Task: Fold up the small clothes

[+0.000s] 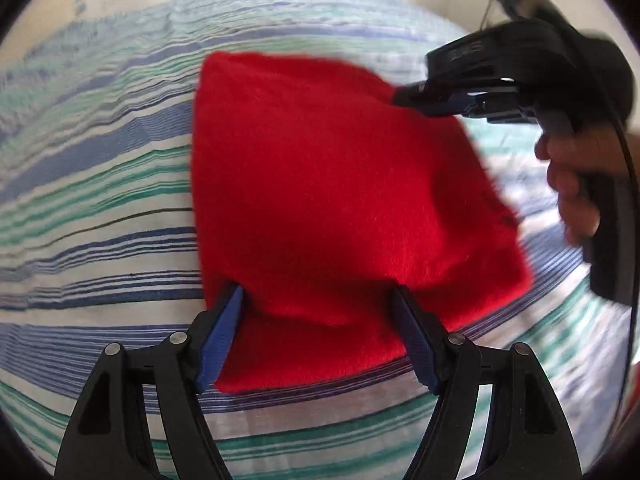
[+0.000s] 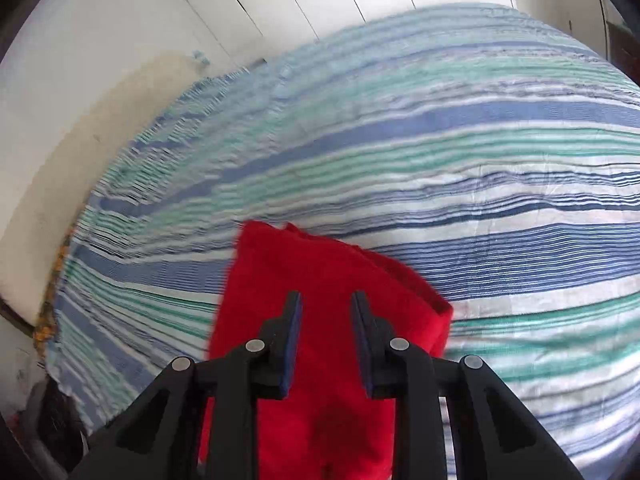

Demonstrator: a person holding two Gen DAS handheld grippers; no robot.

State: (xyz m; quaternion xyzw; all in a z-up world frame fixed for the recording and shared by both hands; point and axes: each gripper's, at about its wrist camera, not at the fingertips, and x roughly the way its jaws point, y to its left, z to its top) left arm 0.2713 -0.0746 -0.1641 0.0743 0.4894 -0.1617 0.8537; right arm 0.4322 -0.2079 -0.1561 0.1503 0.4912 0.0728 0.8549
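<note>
Lettering on right claw (image 1: 404, 98) over red cloth (image 1: 340, 200), seemingly unreadable.

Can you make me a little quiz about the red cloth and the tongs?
1. True or false: the red cloth lies on a striped bedsheet.
2. Which tongs stand wider apart: A) left tongs B) right tongs?
3. Fill in: the inner pads of the tongs are ____ in colour.

Key: 1 true; 2 A; 3 blue.
</note>
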